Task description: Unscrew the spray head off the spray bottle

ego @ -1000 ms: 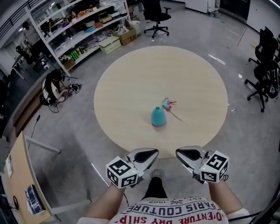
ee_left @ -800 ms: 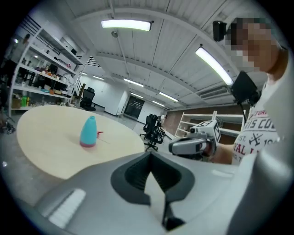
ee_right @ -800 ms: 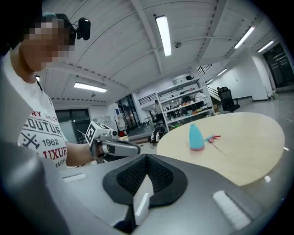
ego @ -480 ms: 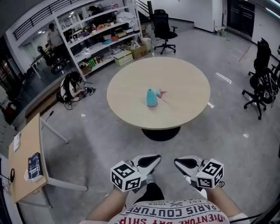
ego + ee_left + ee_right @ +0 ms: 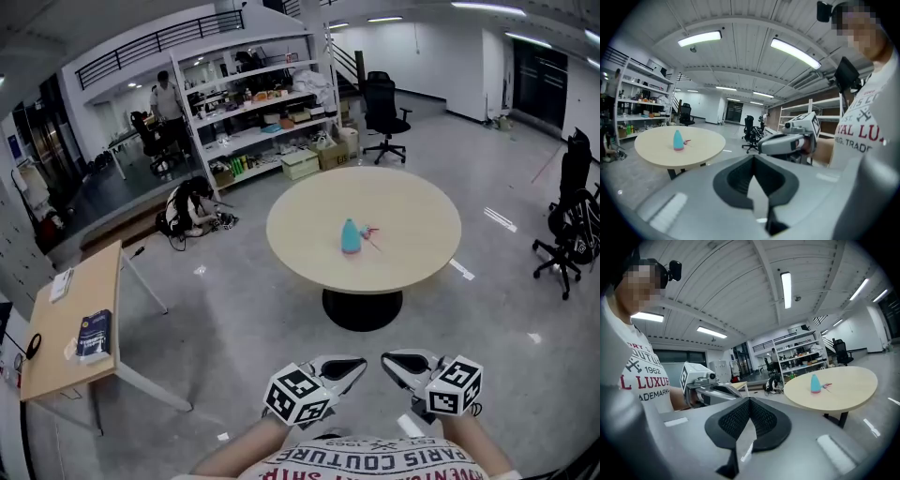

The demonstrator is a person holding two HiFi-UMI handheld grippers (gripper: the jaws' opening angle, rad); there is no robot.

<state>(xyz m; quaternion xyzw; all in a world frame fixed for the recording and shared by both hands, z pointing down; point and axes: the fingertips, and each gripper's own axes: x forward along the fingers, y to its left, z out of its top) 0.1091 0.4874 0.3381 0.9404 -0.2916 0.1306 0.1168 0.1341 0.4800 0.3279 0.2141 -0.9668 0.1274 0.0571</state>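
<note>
A teal spray bottle (image 5: 351,236) stands upright on a round wooden table (image 5: 412,225), several steps away from me. Its pink and teal spray head (image 5: 367,232) lies on the tabletop just right of it, apart from the bottle. My left gripper (image 5: 362,363) and right gripper (image 5: 385,359) are held close to my body, side by side over the floor, both shut and empty. In the left gripper view the bottle (image 5: 678,140) is small beyond the shut left gripper (image 5: 752,156). The right gripper view shows the bottle (image 5: 815,383) beyond the shut right gripper (image 5: 750,400).
Grey floor lies between me and the table. A wooden desk (image 5: 56,337) with a blue book (image 5: 94,330) stands at left. Shelving (image 5: 253,103) with two people near it is behind, a black office chair (image 5: 384,105) beyond the table, more chairs (image 5: 577,230) at right.
I have backed well away from the table, so it and the bottle have shrunk into the distance. Both grippers stay shut, empty and near my body.
</note>
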